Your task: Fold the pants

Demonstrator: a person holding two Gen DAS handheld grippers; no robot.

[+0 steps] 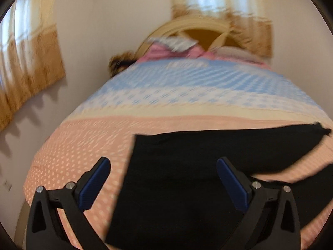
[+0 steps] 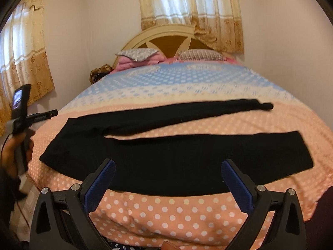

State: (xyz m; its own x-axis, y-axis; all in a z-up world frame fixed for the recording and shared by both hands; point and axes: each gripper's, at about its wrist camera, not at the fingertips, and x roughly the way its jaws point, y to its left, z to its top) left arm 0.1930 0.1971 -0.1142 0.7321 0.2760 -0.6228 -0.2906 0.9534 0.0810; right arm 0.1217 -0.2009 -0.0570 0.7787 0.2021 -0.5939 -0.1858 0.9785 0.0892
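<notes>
Black pants [image 2: 166, 158] lie flat across the near end of the bed, waist at the left, the two legs spread apart toward the right. My right gripper [image 2: 168, 175] is open and empty, just above the near leg at the bed's front edge. In the left wrist view, which is blurred, the pants [image 1: 177, 179] fill the lower middle with the waist edge at the left. My left gripper [image 1: 163, 170] is open and empty over the waist end. The left gripper's body also shows in the right wrist view [image 2: 20, 112], held in a hand at the bed's left side.
The bed [image 2: 166, 214] has a peach, cream and blue dotted cover. Pillows [image 2: 137, 55] and a pink blanket lie by the headboard [image 2: 162, 39]. Curtained windows [image 2: 191, 10] are behind and on the left wall. A brown object [image 2: 100, 73] sits at the bed's far left corner.
</notes>
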